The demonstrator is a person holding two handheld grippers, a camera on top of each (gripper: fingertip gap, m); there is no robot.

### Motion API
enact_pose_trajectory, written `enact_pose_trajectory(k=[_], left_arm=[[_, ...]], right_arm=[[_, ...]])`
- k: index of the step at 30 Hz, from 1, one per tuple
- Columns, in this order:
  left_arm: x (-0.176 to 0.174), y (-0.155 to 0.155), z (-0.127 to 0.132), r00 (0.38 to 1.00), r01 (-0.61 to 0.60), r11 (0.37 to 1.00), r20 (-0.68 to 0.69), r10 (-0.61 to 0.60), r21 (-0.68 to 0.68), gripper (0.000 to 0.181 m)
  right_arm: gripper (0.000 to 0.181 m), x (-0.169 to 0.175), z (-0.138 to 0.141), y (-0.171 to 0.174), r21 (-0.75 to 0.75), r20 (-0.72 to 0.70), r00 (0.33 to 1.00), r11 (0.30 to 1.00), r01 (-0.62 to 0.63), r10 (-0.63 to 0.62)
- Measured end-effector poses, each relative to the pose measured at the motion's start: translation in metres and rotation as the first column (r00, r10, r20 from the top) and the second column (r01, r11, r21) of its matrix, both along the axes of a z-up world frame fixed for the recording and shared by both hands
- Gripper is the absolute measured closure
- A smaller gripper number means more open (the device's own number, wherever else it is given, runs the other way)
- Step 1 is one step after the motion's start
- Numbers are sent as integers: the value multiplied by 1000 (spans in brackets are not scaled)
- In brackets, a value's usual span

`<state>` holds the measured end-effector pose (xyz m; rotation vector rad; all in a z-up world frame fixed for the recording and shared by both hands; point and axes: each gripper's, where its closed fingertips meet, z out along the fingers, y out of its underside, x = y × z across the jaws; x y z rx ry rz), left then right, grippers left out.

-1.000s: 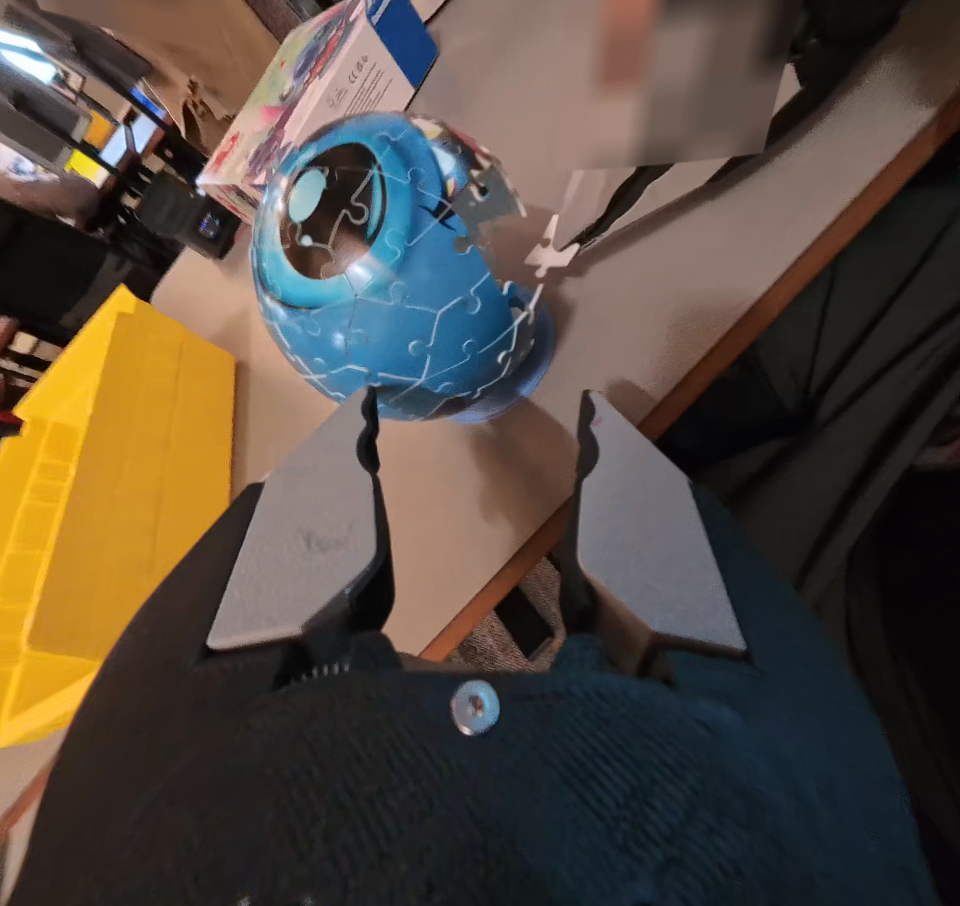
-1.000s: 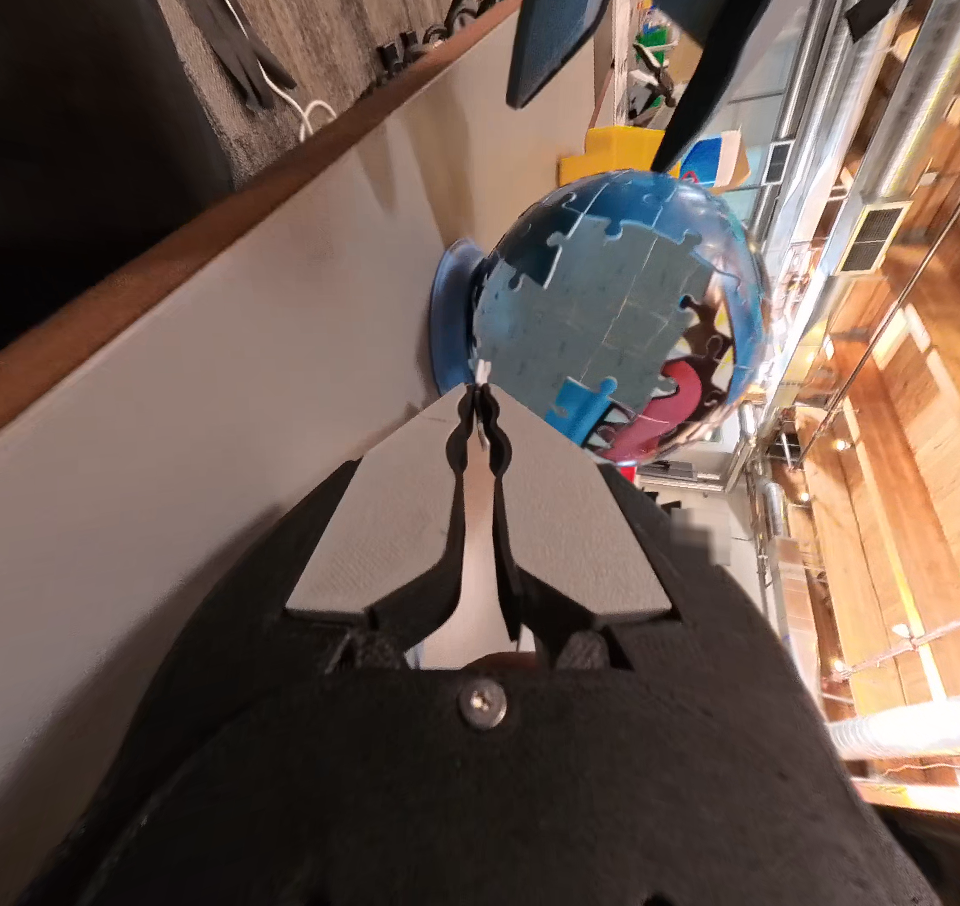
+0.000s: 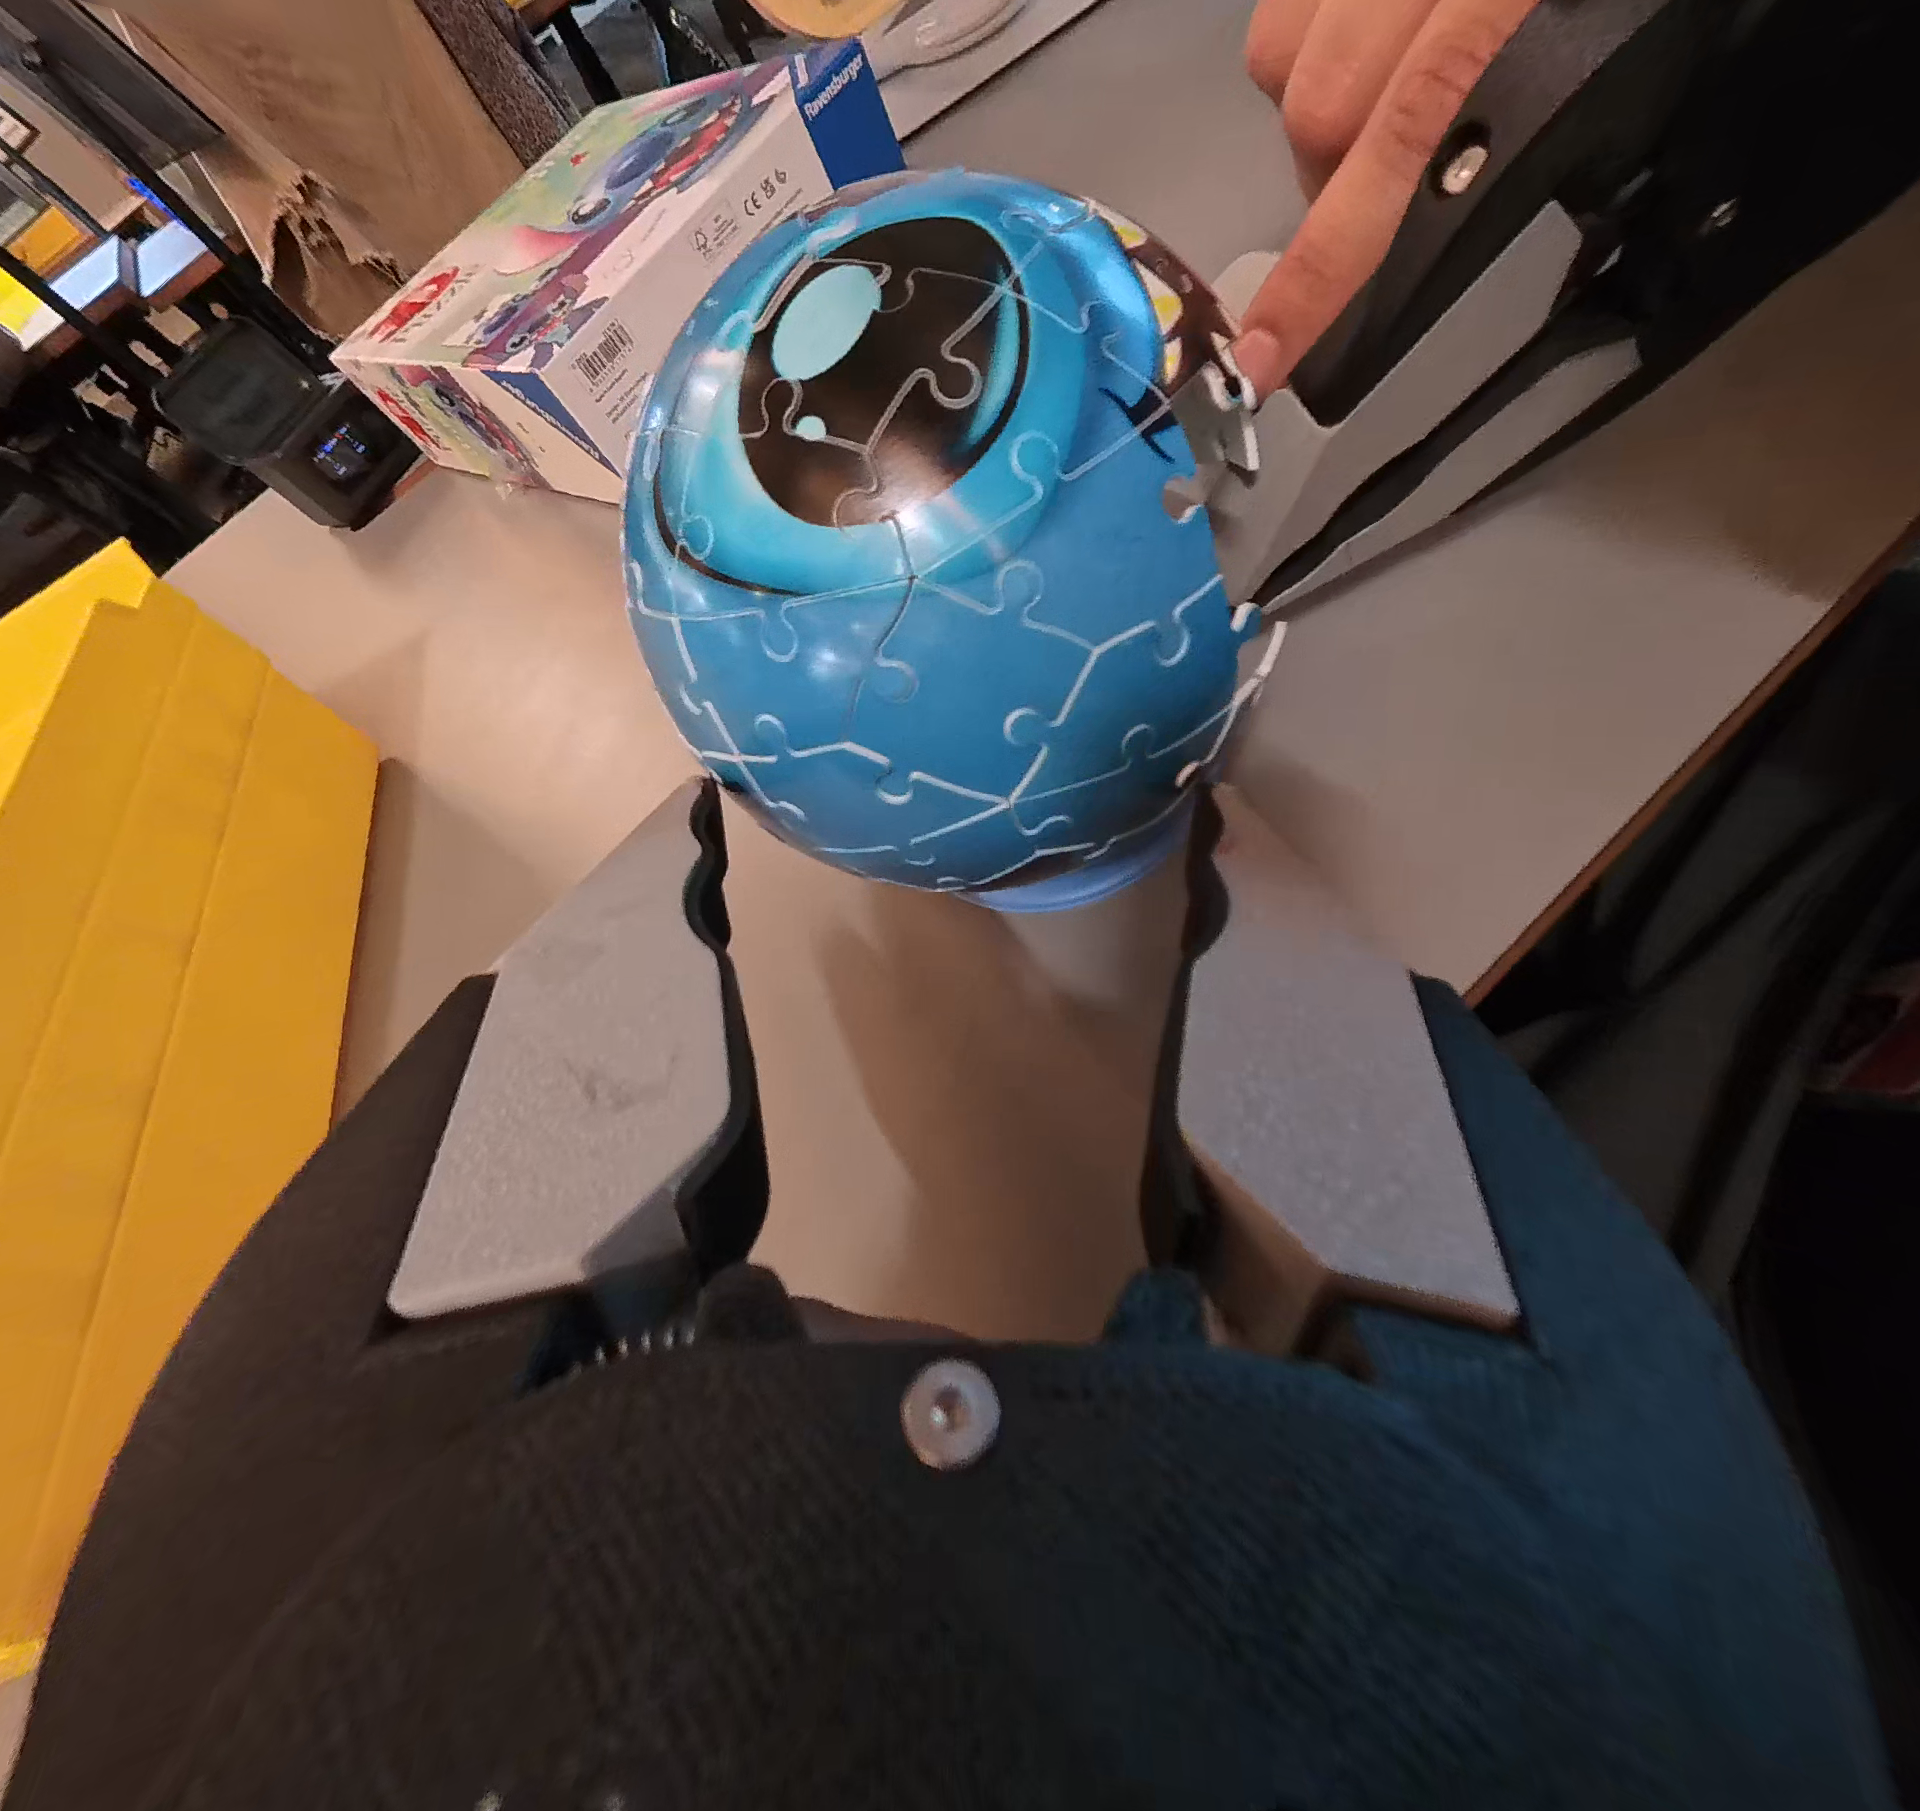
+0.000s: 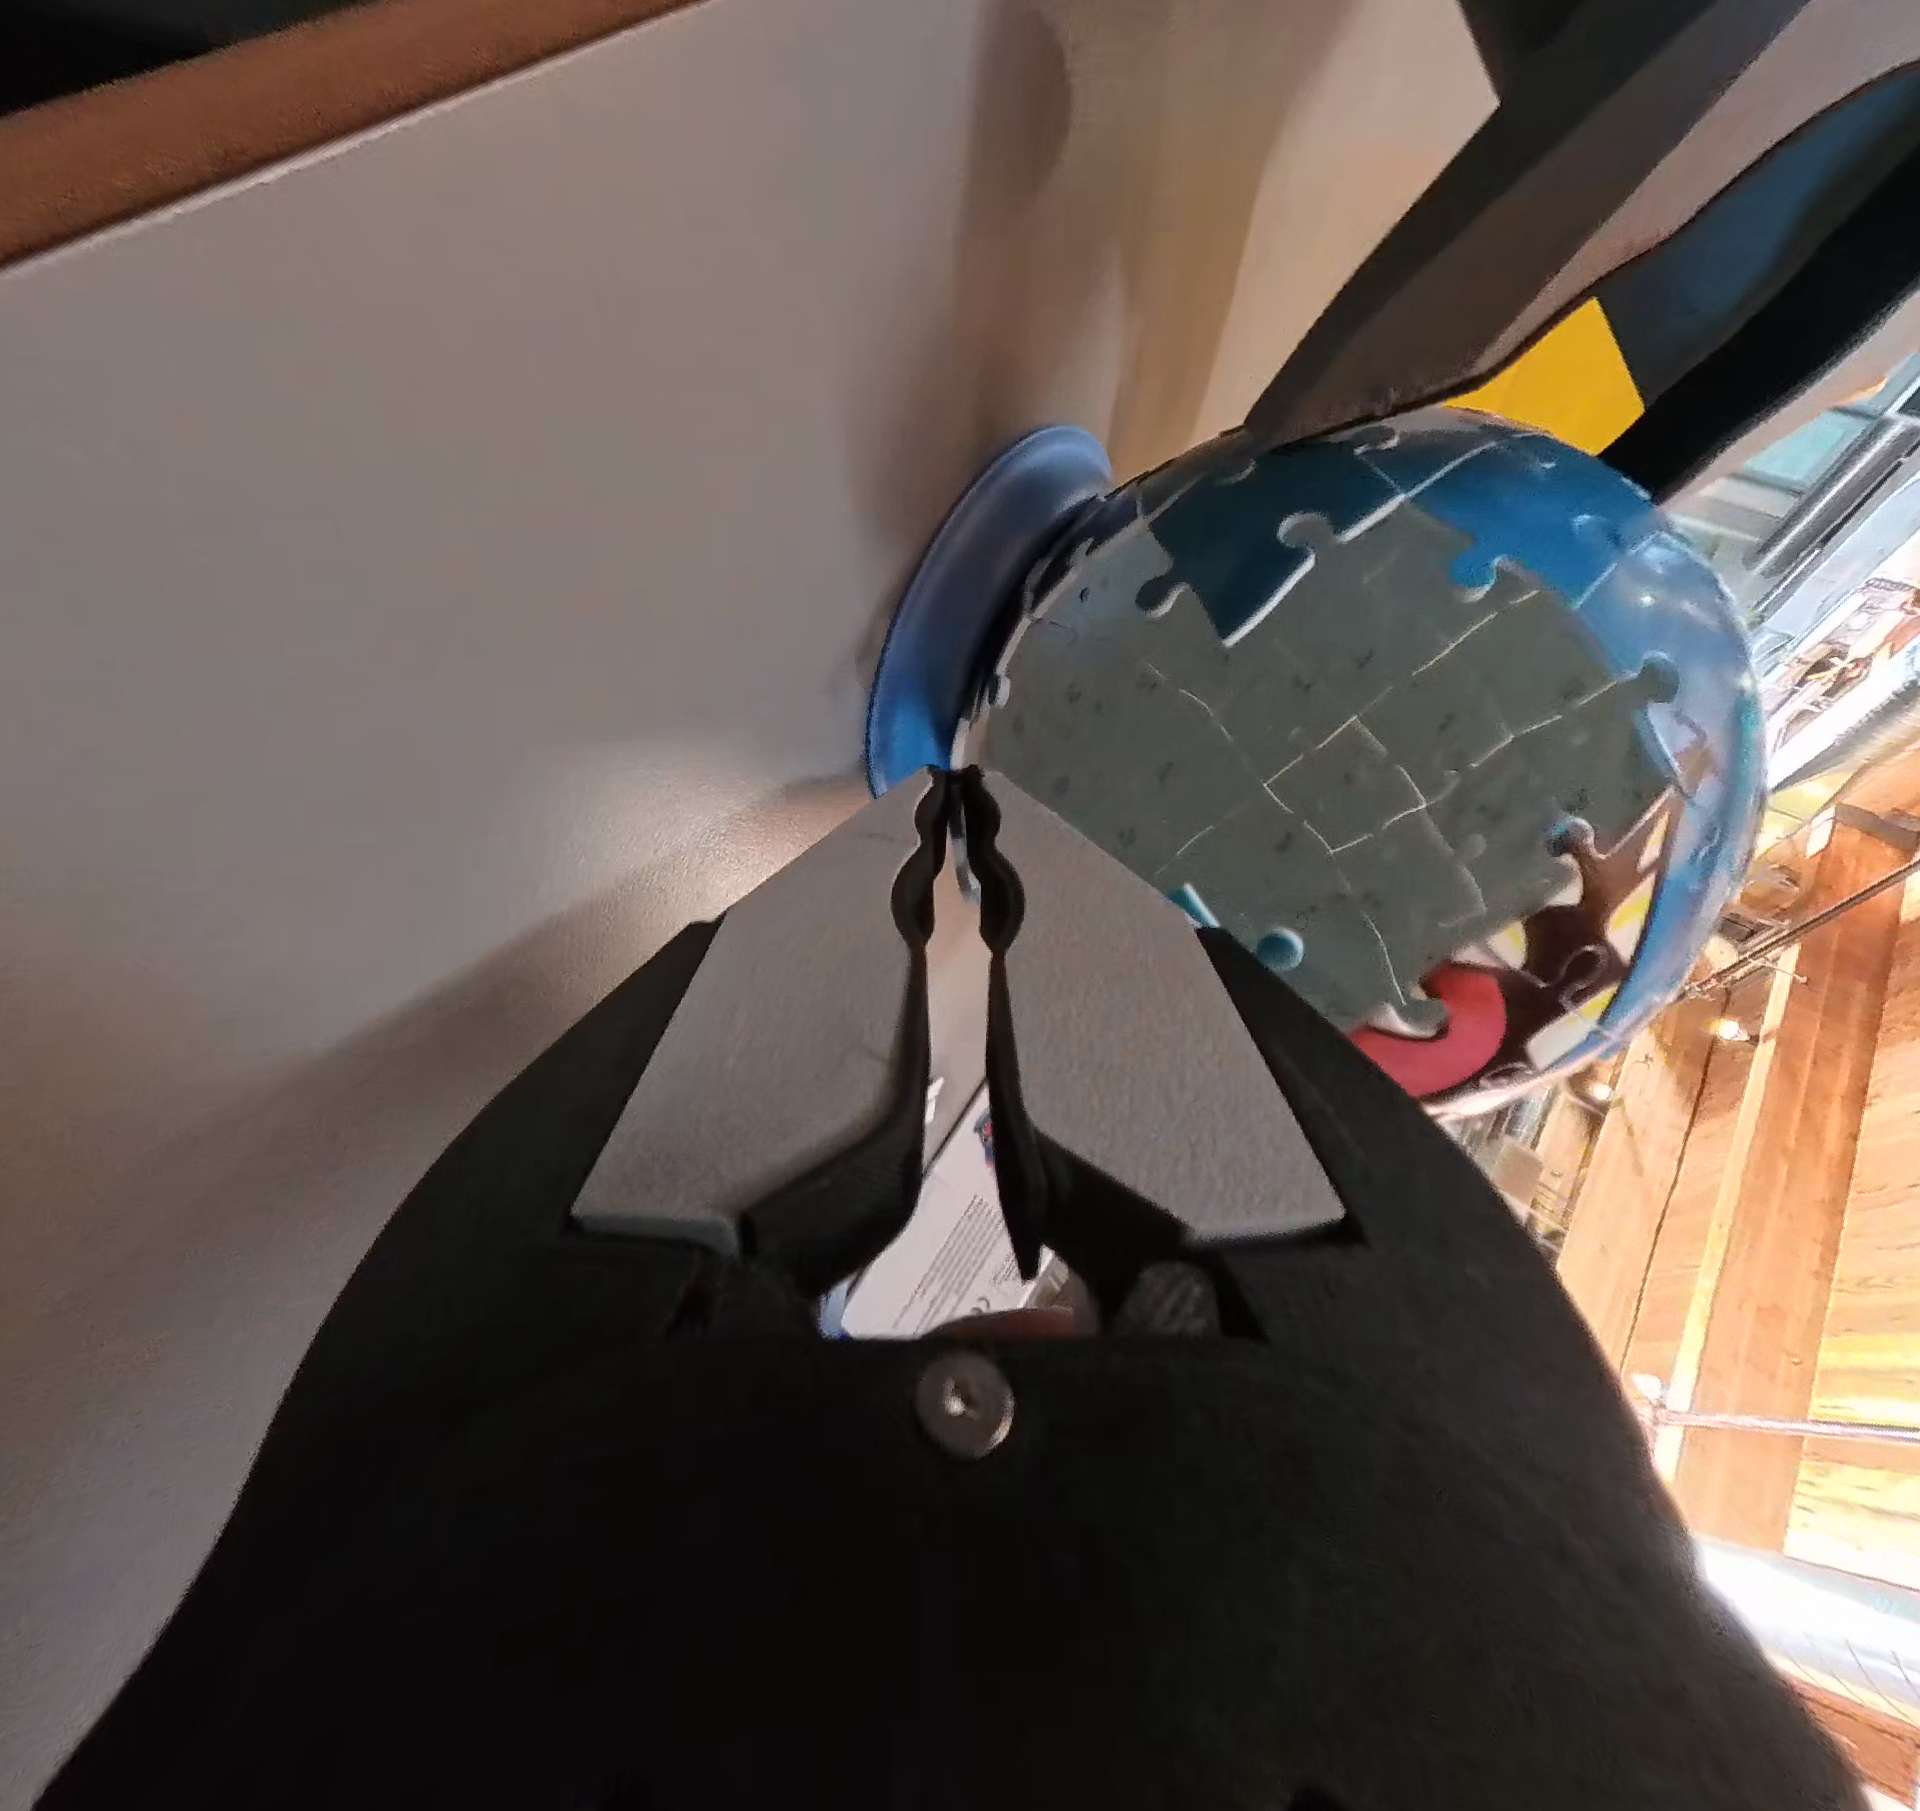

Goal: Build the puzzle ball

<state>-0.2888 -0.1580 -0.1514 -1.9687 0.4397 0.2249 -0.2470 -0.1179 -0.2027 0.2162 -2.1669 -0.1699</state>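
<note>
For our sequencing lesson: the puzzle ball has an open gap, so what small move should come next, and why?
Probably ease the right gripper, shut on a puzzle piece, inward to seat it in the puzzle ball's gap edge, while the open left gripper closes to steady the ball.

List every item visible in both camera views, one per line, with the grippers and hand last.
puzzle ball: one, blue with a black eye, unfinished, open gap on one side, mid-table
ball stand: one, blue, under the ball
puzzle piece: one, grey back showing, at the gap's edge
puzzle box: one, white and blue, behind the ball
bin: one, yellow, beside the table
table: one, grey top, brown edge
left gripper: one, jaws open, tips either side of the ball's base
right gripper: one, shut on the piece
hand: one, holding the right gripper
</note>
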Motion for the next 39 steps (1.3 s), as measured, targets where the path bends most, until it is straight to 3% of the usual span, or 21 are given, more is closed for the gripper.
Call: enact_pose_trajectory(k=[15,30,35,39], left_arm=[[1,0,-1,1000,-14,1000,-14,14,11,92],[-4,4,-12,1000,-12,1000,-8,12,-1,96],[-5,5,-17,998,0,1000,62,1,-14,96],[-6,0,-21,997,14,999,70,-11,-35,95]], right_arm=[[172,3,-7,1,-39,56,996,996,76,-73],[181,-5,6,9,89,-53,996,993,82,-77],[181,0,10,5,58,-70,995,996,69,-65],[181,26,17,8,-40,-50,993,994,102,-104]])
